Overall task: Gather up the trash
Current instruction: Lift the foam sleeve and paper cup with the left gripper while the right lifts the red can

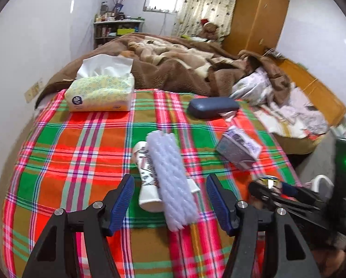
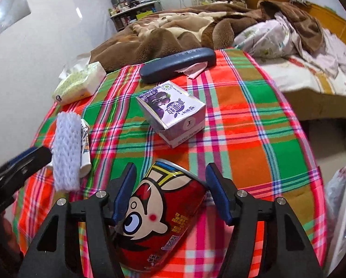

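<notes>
A red drink can (image 2: 163, 217) is seen lying tilted between the spread fingers of the right gripper (image 2: 170, 191); the left pad appears to touch it, while a gap is left at the right pad, so nothing is clamped. The left gripper (image 1: 170, 200) is likewise held wide open, and a white foam net sleeve (image 1: 170, 180) with a paper cup (image 1: 147, 176) lying against it is framed between its fingers, neither touched. All of this rests on a plaid cloth (image 1: 80, 153). Farther back a purple carton (image 2: 173, 113) is placed, with a dark glasses case (image 2: 177, 64) behind it and a tissue pack (image 1: 101, 90) toward the wall. The can's lower end is cut off by the frame (a cartoon face is printed on it). Chinese characters are printed on the carton but cannot be read reliably; the case's embossed lettering is illegible.
</notes>
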### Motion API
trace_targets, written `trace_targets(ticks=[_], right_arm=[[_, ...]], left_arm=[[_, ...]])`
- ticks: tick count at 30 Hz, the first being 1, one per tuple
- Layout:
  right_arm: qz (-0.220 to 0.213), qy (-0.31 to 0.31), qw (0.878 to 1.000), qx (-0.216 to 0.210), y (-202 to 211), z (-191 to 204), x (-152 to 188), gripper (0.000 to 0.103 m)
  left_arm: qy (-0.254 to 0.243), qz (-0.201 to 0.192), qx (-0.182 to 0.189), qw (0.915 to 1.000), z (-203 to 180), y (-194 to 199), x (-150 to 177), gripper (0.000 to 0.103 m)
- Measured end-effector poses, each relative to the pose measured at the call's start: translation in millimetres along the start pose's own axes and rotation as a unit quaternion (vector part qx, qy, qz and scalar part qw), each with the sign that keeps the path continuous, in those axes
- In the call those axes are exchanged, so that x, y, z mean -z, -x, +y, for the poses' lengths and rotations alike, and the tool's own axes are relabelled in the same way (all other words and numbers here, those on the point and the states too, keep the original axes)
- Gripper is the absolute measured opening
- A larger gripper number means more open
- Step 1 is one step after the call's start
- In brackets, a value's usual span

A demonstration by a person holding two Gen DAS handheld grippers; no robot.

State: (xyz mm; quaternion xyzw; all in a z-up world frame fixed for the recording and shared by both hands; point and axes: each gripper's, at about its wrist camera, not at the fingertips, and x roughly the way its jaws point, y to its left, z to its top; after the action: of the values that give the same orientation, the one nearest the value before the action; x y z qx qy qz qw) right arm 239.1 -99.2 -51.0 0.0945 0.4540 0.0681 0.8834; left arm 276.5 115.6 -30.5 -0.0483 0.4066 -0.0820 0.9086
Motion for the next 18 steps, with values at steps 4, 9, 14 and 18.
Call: trace_targets(ticks=[4,9,14,18], right_arm=[[-0.002,0.000,1.000,-0.003,4,-6,0,0.060],[-0.008,0.003,1.000,0.001,5,-8,0,0.059],[-0.006,-0.001,1.000,-0.002,3,-11,2,0.059],[-0.007,0.004,1.000,-0.005,4,-11,3,0.059]], left_arm=[[-0.002,0.011,-0.016,0.9998,-4,-13,0,0.064],[-0.035,0.005,-0.076,0.9965,-14,-20,5,0.052],[-0.048,0.018,-0.088,0.9948,-16,-27,8,0.047],[-0.043,0.026,-0.087,0.9949,-15,-30,6,0.047]])
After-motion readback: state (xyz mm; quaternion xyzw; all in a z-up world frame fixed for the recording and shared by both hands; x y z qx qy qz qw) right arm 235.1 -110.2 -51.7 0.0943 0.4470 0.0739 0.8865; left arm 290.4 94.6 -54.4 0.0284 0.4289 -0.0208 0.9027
